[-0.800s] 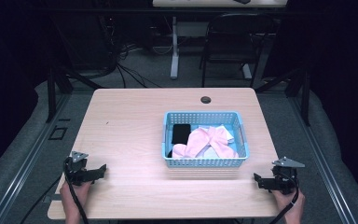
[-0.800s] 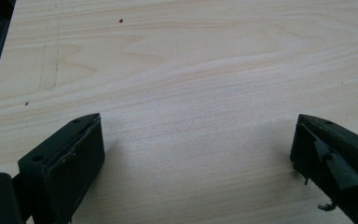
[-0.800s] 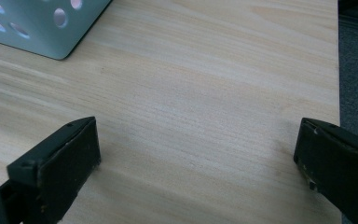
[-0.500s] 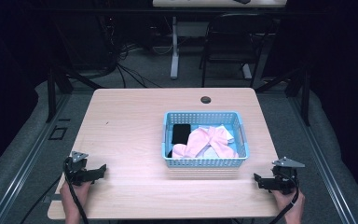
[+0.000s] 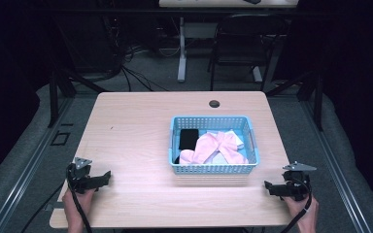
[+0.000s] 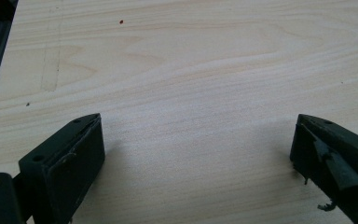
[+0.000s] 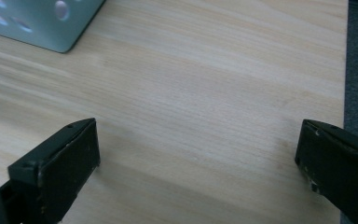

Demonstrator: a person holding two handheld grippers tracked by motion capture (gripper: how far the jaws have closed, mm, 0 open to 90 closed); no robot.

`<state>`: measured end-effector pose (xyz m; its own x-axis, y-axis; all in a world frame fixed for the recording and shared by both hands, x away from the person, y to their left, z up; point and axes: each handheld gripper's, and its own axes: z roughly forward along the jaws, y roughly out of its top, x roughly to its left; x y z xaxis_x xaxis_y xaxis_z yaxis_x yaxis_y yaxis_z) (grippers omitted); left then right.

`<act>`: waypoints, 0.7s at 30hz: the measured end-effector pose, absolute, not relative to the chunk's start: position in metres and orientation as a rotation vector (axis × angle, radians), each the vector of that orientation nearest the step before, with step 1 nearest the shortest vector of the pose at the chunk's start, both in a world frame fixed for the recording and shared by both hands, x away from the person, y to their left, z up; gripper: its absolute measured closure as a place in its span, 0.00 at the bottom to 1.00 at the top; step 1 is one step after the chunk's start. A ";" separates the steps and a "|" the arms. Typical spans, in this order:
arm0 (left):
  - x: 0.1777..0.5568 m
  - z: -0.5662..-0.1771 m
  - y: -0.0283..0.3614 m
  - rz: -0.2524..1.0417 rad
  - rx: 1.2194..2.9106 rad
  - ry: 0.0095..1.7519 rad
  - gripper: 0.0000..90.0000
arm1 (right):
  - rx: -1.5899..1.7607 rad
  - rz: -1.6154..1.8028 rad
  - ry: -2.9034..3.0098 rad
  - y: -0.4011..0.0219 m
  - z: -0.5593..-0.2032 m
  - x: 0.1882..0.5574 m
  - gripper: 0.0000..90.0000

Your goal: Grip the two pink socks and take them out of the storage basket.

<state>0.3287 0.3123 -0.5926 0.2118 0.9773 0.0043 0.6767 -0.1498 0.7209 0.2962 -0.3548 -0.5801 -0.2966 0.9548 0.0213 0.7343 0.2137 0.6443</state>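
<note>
I have both grippers resting low at the near edge of the table (image 5: pixel 141 116), one at each corner. The left gripper (image 5: pixel 106 175) has its jaws spread wide with only bare wood between them, as its own view shows (image 6: pixel 193 158). The right gripper (image 5: pixel 268 186) is the same: jaws wide apart, nothing between them, in its own view (image 7: pixel 198 163).

The things nearest to my work are in the blue basket (image 5: pixel 213 168), which stands right of the middle of the table, between the two grippers and farther away than them. In the right gripper view I see one corner of it (image 7: pixel 42 21) at the far left. Inside lies a pink cloth (image 5: pixel 212 148), crumpled, over a pale blue-white piece (image 5: pixel 235 137), and a flat black thing (image 5: pixel 189 138) is at the left side of the basket.

I judge the pink cloth to be light, soft and without any stiffness, so it will hang and drag when lifted. It is not fragile and not slippery. I think the best place to hold it is a raised fold near its middle, pinching from above. The basket looks like light perforated plastic; it may slide if the cloth catches on its wall. What the black thing is I cannot tell.
</note>
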 end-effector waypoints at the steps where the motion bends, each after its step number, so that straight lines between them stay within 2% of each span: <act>1: 0.329 -0.593 0.312 0.654 1.898 1.530 0.03 | 1.574 0.793 2.122 -0.353 -0.578 0.296 0.00; 21: 0.328 -0.592 0.312 0.656 1.904 1.525 0.04 | 1.582 0.648 2.278 -0.337 -0.524 0.294 0.00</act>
<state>0.3283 0.3124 -0.5924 0.2155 0.9765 0.0072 0.6764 -0.1546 0.7201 0.2935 -0.3373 -0.5243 -0.3533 0.9354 0.0160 0.8037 0.2946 0.5170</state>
